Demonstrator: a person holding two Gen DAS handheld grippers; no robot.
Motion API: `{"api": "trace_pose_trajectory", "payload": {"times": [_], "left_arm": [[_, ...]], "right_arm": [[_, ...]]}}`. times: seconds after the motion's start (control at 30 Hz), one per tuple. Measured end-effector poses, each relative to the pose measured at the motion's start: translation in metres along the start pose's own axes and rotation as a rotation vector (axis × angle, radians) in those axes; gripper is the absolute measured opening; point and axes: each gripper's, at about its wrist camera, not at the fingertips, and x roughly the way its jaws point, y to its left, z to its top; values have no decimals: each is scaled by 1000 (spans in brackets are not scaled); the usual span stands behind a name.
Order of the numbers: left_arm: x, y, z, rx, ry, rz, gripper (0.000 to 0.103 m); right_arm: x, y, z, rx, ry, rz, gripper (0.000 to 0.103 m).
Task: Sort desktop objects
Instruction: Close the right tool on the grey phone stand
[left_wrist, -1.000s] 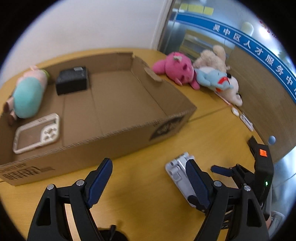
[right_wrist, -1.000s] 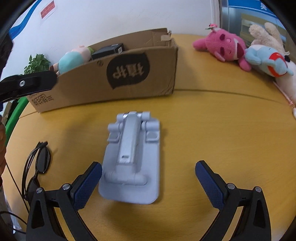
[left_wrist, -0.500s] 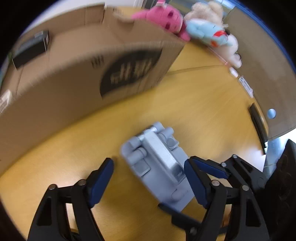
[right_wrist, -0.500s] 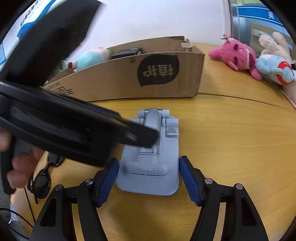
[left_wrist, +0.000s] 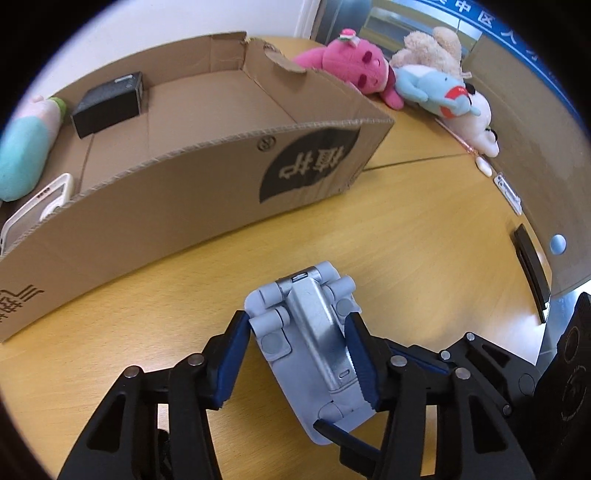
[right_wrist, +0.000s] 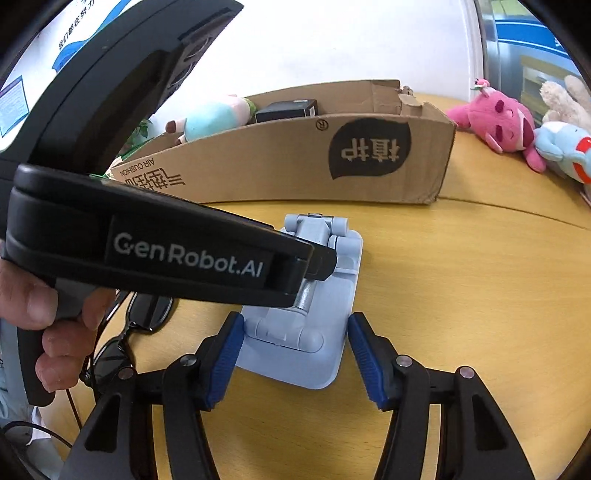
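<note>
A light blue folded phone stand (left_wrist: 310, 332) lies flat on the wooden table in front of a cardboard box (left_wrist: 207, 192). My left gripper (left_wrist: 295, 354) has closed on the stand's sides, its blue pads touching both edges. In the right wrist view the stand (right_wrist: 306, 325) lies between the pads of my right gripper (right_wrist: 295, 358), which sit beside its near end with small gaps. The left gripper's black body (right_wrist: 155, 243) crosses that view over the stand. The box holds a black device (left_wrist: 107, 103), a teal plush (left_wrist: 22, 151) and a white case (left_wrist: 40, 206).
Pink (left_wrist: 351, 66), blue (left_wrist: 432, 88) and beige plush toys lie at the table's far right. Black sunglasses (right_wrist: 125, 332) lie left of the stand. A black bar (left_wrist: 532, 266) and a small white item (left_wrist: 509, 192) sit along the right edge.
My left gripper has come in from the box side and closed on the phone stand. My right gripper has narrowed around the stand's near end. The stand stays on the table.
</note>
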Motion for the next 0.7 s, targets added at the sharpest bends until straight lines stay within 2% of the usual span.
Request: {"api": "trace_pose_trajectory", "payload": {"times": [0.13,0.27,0.37,0.5,0.63,0.67,0.7], "left_arm": [[-22,6,8,-10,-48,7,52],[-59,-1,21,7,-142,20,44],[-89,-3,33,18,-216,10,39],[-118,-5,54,30,-300,17,39],[-137,0,71,19,-347,27,39],[-140,1,76,23,-352,27,30],[-141,4,80,24,-338,-2,23]], "right_arm": [[-10,8,6,-5,-55,7,56],[-27,17,21,-20,-111,14,56],[-44,22,38,-33,-163,6,56],[-65,27,67,-70,-229,-8,56],[-74,32,99,-103,-273,-6,56],[-75,33,105,-112,-281,-6,54],[-77,36,115,-133,-300,13,34]]}}
